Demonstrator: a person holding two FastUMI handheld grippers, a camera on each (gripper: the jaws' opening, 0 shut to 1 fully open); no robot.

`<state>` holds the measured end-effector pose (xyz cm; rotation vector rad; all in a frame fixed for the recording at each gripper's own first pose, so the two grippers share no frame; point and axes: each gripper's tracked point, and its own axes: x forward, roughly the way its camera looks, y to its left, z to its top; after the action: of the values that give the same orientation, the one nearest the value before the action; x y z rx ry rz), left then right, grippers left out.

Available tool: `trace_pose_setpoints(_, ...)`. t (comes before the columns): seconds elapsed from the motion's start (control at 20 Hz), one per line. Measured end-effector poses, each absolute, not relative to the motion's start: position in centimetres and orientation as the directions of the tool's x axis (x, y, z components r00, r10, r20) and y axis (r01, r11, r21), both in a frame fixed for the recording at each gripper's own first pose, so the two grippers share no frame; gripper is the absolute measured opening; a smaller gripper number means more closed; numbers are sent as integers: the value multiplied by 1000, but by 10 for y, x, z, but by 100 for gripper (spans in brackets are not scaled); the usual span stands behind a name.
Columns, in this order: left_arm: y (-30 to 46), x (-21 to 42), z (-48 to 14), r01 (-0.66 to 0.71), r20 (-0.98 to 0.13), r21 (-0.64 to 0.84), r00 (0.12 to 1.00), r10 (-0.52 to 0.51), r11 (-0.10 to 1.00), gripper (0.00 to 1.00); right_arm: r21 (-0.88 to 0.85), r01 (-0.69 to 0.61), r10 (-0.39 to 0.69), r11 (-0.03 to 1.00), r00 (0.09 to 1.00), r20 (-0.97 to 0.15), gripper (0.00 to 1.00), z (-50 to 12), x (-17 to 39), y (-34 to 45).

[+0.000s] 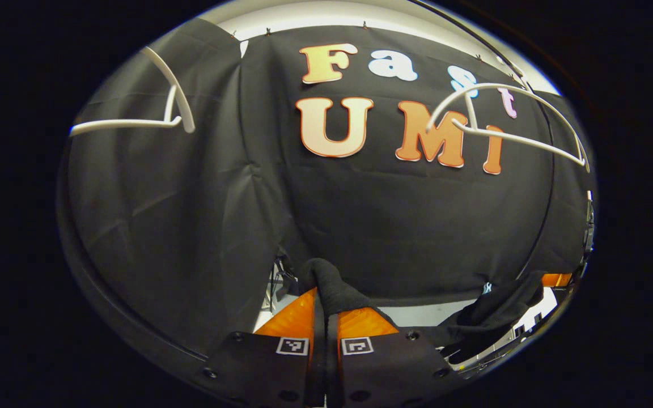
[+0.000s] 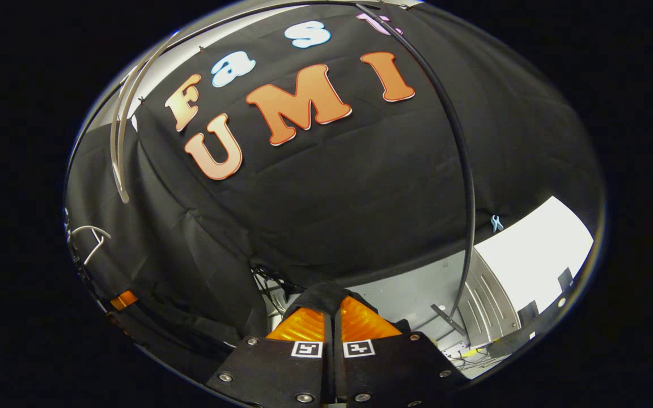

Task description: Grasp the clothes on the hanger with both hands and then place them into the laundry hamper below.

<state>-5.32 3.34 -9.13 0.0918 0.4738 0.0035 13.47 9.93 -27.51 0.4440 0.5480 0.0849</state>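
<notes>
A black garment (image 1: 488, 314) is pinched at one fold in my left gripper (image 1: 325, 299), whose fingers are shut on it. The cloth runs off to the lower right toward the other gripper (image 1: 556, 279). In the right gripper view my right gripper (image 2: 332, 306) is shut on another fold of the black garment (image 2: 319, 293). The left gripper (image 2: 124, 299) shows small at the far left there. A bare white hanger (image 1: 508, 133) hangs at the upper right, and a second white hanger (image 1: 134, 122) at the upper left, both above the garment.
The booth's black cloth wall (image 1: 360, 215) stands close ahead. A thin dark rack pole (image 2: 465, 170) curves down the right side of the right gripper view. A white hanger (image 2: 118, 141) hangs at its upper left. Grey floor and cables (image 2: 474, 351) lie below.
</notes>
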Motion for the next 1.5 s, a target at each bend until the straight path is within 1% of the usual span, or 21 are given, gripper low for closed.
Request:
trace_pose_setpoints(0.65,-18,-74,-142,215,-639,54,758,-132,975,7,420,106,172,901,802,-572,0,-342,126,92)
trace_pose_setpoints(0.7,-21,-76,-146,227,-651,50,746,-141,973,5,417,109,171,902,798,-578,0,-346,128,93)
trace_pose_setpoints(0.75,-23,-79,-150,239,-663,48,734,-148,970,7,415,113,170,903,793,-586,0,-351,129,93)
trace_pose_setpoints(0.8,-25,-82,-153,248,-674,47,723,-152,968,5,414,116,171,903,787,-592,0,-356,130,94)
trace_pose_setpoints(0.85,-27,-84,-157,258,-686,45,710,-158,965,7,412,119,171,903,782,-599,0,-362,128,96)
trace_pose_setpoints(1.1,-51,-85,-188,296,-742,31,647,-176,955,7,389,120,172,913,752,-636,0,-386,127,106)
trace_pose_setpoints(1.35,-63,-92,-224,296,-793,13,585,-171,955,7,359,111,179,927,711,-680,0,-414,123,116)
trace_pose_setpoints(1.4,-64,-94,-230,297,-803,11,572,-169,955,5,354,109,179,929,703,-688,0,-418,122,116)
trace_pose_setpoints(1.5,-66,-98,-244,300,-821,10,547,-163,954,5,343,108,180,933,685,-706,1,-433,122,119)
